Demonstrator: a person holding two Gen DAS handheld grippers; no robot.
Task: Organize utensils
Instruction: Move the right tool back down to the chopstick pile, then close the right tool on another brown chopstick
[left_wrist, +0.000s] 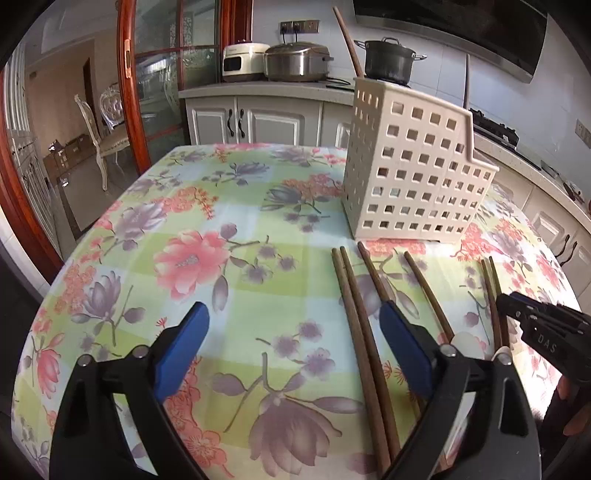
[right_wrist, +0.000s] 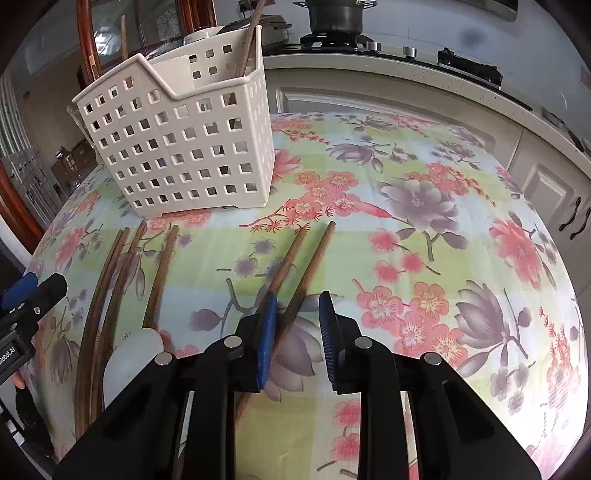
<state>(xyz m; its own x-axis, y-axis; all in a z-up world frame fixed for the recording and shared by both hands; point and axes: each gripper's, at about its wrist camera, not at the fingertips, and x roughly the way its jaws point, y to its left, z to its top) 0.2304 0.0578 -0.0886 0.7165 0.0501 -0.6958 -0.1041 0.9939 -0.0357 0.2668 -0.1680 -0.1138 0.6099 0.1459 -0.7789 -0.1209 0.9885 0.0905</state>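
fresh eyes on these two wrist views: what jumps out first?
The white perforated utensil caddy stands upright at the far side of the loud floral tablecloth, a chopstick already leaning in it. In front of it, loose wooden chopsticks lie spread on the cloth. The right gripper is low over one pair with a stick between its blue pads, not yet pinched; the left gripper is open beside the other sticks.

Your left hand-held gripper (left_wrist: 291, 343) angles downward, jaws spread wide. Your right hand-held gripper (right_wrist: 297, 339) also tilts down, blue pads (right_wrist: 266, 339) narrowly apart, not pressing together.
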